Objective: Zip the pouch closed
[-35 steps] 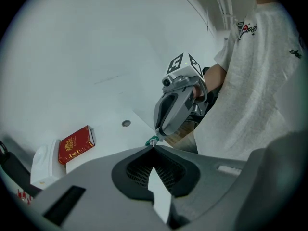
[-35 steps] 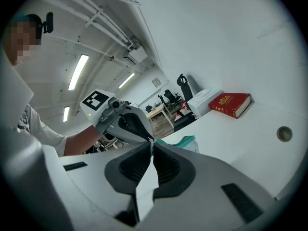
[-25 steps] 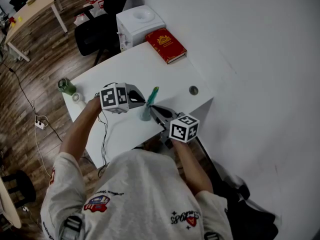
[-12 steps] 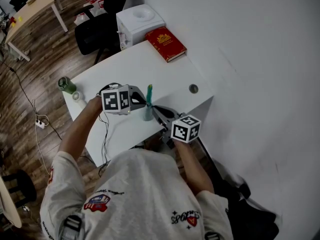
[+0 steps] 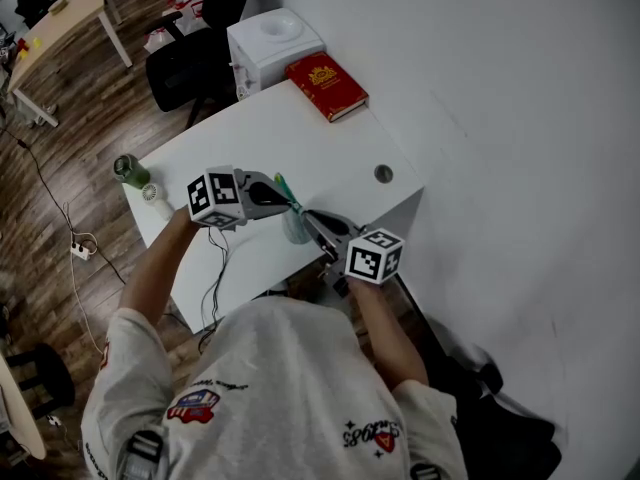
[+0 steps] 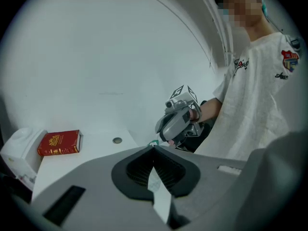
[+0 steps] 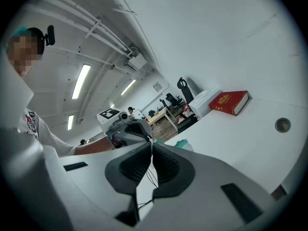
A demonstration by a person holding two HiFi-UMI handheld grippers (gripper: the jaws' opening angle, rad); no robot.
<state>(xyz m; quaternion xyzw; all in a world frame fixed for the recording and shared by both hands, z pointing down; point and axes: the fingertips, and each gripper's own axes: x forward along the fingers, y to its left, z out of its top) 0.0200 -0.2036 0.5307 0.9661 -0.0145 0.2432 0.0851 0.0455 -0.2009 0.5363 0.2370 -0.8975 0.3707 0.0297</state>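
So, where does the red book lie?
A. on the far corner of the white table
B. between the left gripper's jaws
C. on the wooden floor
A: the red book lies flat on the white table's far corner, beside the white box.

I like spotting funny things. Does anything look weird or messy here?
Nothing is spilled or broken. Only the pouch hangs tilted above the table, pinched by the left gripper, and a cable trails off the table's near edge.

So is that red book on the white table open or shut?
Shut. The red hardcover book lies flat on the white table, with its gold-printed cover on top and no pages spread.
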